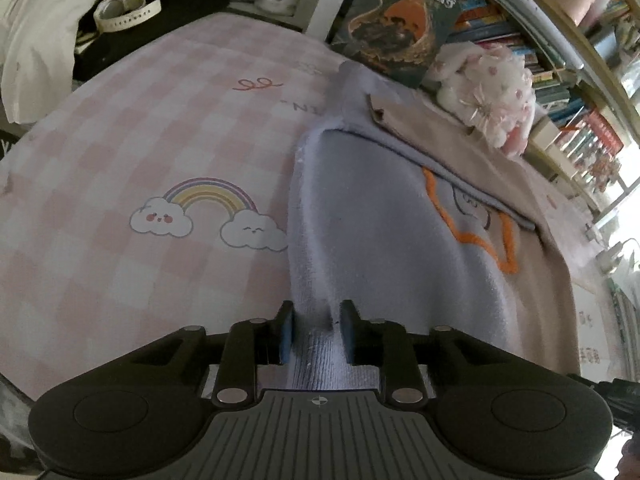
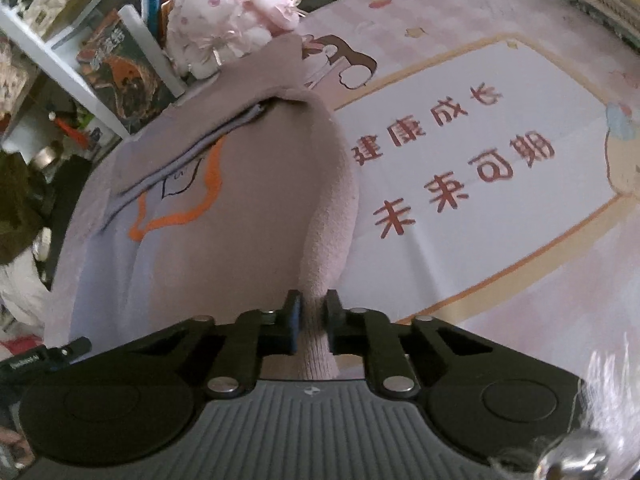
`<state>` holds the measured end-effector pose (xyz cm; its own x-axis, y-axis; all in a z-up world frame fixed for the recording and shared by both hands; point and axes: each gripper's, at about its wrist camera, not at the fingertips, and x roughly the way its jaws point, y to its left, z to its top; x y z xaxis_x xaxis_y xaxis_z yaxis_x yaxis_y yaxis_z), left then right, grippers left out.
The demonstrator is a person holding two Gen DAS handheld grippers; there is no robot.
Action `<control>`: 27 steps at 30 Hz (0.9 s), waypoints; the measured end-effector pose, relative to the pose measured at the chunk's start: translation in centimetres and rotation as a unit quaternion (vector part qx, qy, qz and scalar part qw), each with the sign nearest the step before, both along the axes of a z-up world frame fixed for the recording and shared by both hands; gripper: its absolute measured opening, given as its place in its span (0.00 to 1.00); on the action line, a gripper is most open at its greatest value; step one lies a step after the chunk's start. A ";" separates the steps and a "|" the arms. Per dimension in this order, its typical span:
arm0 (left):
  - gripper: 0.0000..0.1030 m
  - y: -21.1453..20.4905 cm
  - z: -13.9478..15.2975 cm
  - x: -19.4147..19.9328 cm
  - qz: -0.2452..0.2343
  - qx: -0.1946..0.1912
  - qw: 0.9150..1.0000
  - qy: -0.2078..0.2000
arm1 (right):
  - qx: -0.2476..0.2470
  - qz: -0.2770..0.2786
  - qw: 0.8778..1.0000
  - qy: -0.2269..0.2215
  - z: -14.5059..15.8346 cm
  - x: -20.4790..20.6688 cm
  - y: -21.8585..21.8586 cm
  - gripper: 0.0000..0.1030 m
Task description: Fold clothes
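A two-colour sweater, lavender on one half and dusty pink on the other, lies on a bed covered by a pink checked sheet printed with a rainbow and clouds. A plush toy and a shelf of books sit beyond it.

The left gripper holds the ribbed hem of the lavender side, its jaws pinching the cloth between blue pads. The right gripper does the same on the pink side, its jaws closed on the ribbed hem there.

The fold looks partly done. Both sleeves appear to be laid inward across the chest, crossing over an orange outline drawing on the front, so the sides seem narrowed already. The body is not yet folded along its length: the hem lies nearest the grippers and the collar end far off near the plush toy. What likely remains is carrying the hem up toward the collar and flattening the result.
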<state>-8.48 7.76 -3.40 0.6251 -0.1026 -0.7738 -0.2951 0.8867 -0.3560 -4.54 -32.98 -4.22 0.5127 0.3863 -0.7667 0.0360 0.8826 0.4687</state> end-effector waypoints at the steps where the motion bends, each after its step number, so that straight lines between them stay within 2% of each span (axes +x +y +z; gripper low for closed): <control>1: 0.06 0.1 -0.1 -0.2 0.002 -0.002 1.000 0.000 | 0.007 -0.004 1.000 0.002 -0.1 -0.1 -0.3 0.09; 7: 0.05 -0.5 0.4 -2.1 0.009 -0.022 1.000 -0.004 | 0.016 -0.003 1.000 -0.002 0.5 -1.7 -1.2 0.09; 15: 0.05 -1.5 0.8 -7.0 0.010 -0.063 0.998 -0.012 | 0.037 -0.006 0.999 0.000 1.2 -6.0 -4.2 0.09; 22: 0.05 -2.9 0.2 -11.7 0.015 -0.080 0.997 0.000 | 0.039 0.001 0.999 0.016 1.0 -10.3 -6.4 0.09; 27: 0.05 -3.3 -0.2 -13.5 0.013 -0.100 0.995 0.012 | 0.046 0.002 0.998 0.035 0.5 -12.7 -7.7 0.09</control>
<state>-21.98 4.49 -3.56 0.6106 -0.2391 -0.7550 -0.3283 0.7911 -0.5161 -17.25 -40.71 -3.68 0.4579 0.4596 -0.7610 0.0672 0.8357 0.5451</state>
